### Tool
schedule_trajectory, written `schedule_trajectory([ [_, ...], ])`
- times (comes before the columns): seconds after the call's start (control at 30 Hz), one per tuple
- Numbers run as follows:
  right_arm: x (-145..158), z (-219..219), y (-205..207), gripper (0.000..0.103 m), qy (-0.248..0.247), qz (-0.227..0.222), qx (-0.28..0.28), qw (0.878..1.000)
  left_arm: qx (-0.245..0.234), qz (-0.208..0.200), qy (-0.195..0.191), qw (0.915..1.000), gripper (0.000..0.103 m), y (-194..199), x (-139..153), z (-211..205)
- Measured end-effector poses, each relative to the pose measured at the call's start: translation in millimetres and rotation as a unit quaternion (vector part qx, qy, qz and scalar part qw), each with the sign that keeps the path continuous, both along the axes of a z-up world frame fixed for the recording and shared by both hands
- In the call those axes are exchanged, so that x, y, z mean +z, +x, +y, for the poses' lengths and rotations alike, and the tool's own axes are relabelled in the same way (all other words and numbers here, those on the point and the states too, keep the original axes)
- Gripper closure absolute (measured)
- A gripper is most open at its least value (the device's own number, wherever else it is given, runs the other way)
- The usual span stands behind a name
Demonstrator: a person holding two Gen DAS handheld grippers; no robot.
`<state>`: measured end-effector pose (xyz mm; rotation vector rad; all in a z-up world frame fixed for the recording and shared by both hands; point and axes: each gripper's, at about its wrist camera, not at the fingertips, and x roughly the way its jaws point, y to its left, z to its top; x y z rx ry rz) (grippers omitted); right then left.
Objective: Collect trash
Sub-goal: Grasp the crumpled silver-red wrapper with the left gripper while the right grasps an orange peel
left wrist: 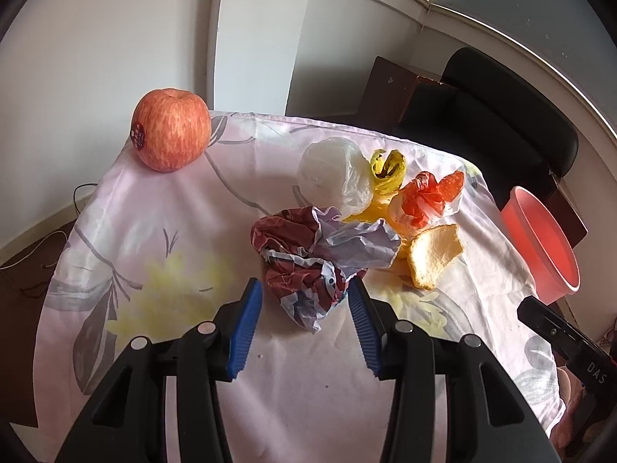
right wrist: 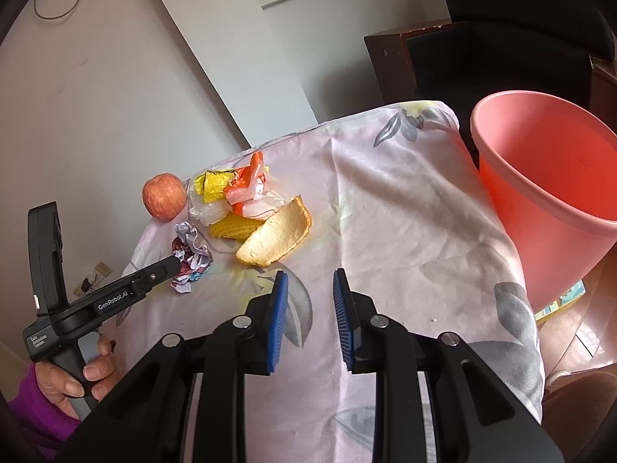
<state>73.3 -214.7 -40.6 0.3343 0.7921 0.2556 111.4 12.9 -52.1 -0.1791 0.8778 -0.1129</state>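
Note:
A crumpled red and white paper wrapper lies on the cloth-covered table. My left gripper is open with its blue fingers on either side of the wrapper's near end. Behind it lie a white plastic bag, a yellow wrapper, an orange and white bag and a piece of fruit peel. My right gripper is open and empty above the cloth, just in front of the peel. The wrapper and the left gripper show at the left there.
A red apple stands at the table's far left corner, also in the right wrist view. A pink plastic bin stands beside the table's right edge. A black chair and a dark wooden cabinet are behind the table.

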Motion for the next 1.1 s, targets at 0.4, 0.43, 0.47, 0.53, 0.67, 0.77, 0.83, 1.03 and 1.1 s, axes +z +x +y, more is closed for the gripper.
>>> schedule_trajectory([
  [0.4, 12.1, 13.8, 26.1, 0.078, 0.012, -0.007, 0.029, 0.999, -0.010, -0.016, -0.017, 0.9997, 0.087, -9.3, 4.4, 9.3],
  [0.43, 14.1, 14.6, 31.1, 0.078, 0.013, -0.008, 0.030, 0.999, -0.009, -0.018, -0.018, 0.9996, 0.087, -11.0, 5.8, 11.0],
  [0.47, 15.8, 15.6, 35.4, 0.078, 0.015, -0.009, 0.032, 0.999, -0.009, -0.020, -0.020, 0.9996, 0.087, -12.8, 7.0, 12.9],
  [0.53, 19.0, 18.3, 46.3, 0.078, 0.022, -0.009, 0.038, 0.999, -0.010, -0.024, -0.025, 0.9994, 0.087, -17.1, 9.9, 16.5],
  [0.67, 22.9, 24.2, 69.1, 0.078, 0.052, -0.003, 0.049, 0.997, -0.014, -0.037, -0.030, 0.9988, 0.088, -25.5, 16.3, 22.0],
  [0.77, 24.9, 30.4, 86.9, 0.078, 0.065, -0.001, 0.054, 0.996, -0.016, -0.046, -0.028, 0.9984, 0.088, -29.7, 21.2, 24.0],
  [0.83, 25.0, 35.1, 97.1, 0.078, 0.066, 0.000, 0.053, 0.996, -0.017, -0.048, -0.030, 0.9982, 0.088, -30.5, 22.9, 25.4],
  [1.03, 15.7, 43.7, 114.3, 0.078, 0.065, 0.014, 0.042, 0.997, -0.019, -0.046, -0.040, 0.9979, 0.089, -33.4, 21.5, 28.2],
  [1.1, 12.3, 45.7, 115.4, 0.078, 0.066, 0.018, 0.044, 0.997, -0.019, -0.046, -0.041, 0.9979, 0.089, -34.0, 21.4, 28.3],
])
